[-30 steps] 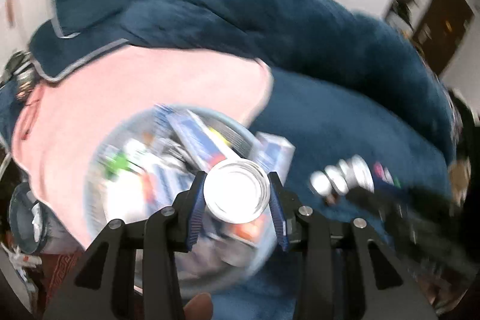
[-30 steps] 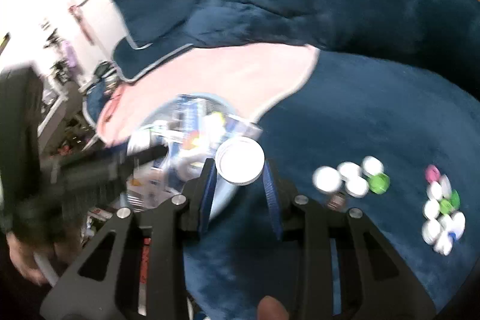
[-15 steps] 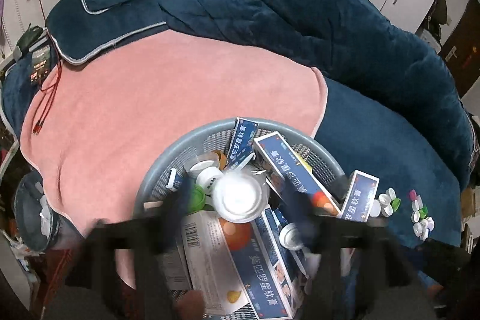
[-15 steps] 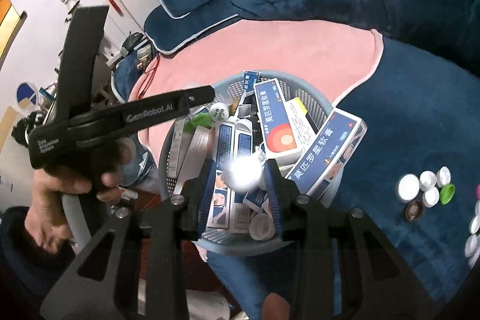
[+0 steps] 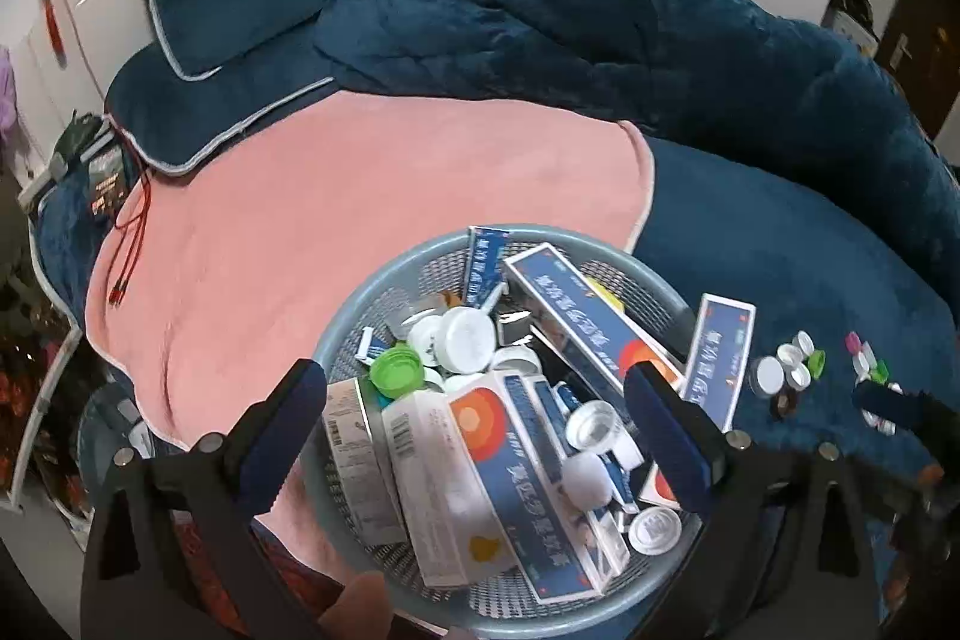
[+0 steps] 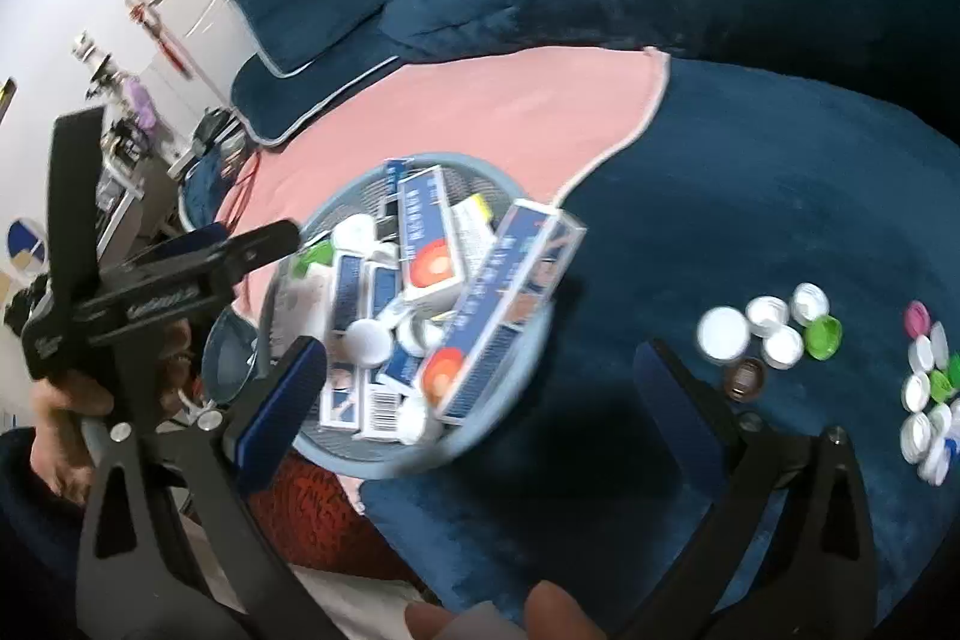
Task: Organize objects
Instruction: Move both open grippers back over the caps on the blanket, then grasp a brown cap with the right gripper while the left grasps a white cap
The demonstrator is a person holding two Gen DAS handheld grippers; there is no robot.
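Both tools are spread wide and hold nothing. The left tool (image 5: 474,418), with blue pads on black fingers, hovers directly over the round grey-blue mesh plastic basket (image 5: 384,280); the right tool (image 6: 480,400) hangs a little to the basket's right, above the dark blue plush bed cover (image 6: 780,196), with its right finger blurred. A second ago each tool pinched a round white cap; half a second ago both were over the basket with the caps between the pads. Now the pads are apart and a small white cap (image 5: 585,475) lies loose on top of the blue and white cardboard medicine boxes (image 5: 528,484) inside the basket, beside a clear round lid (image 5: 594,425) and a green screw cap (image 5: 396,370). That suggests two more caps have been dropped in. The basket sits on a pink towel (image 5: 360,196) spread on the bed. More work remains: a cluster of white, green and brown bottle caps (image 6: 768,331) and a second cluster with a pink cap (image 6: 927,394) lie on the cover, well apart from the basket.
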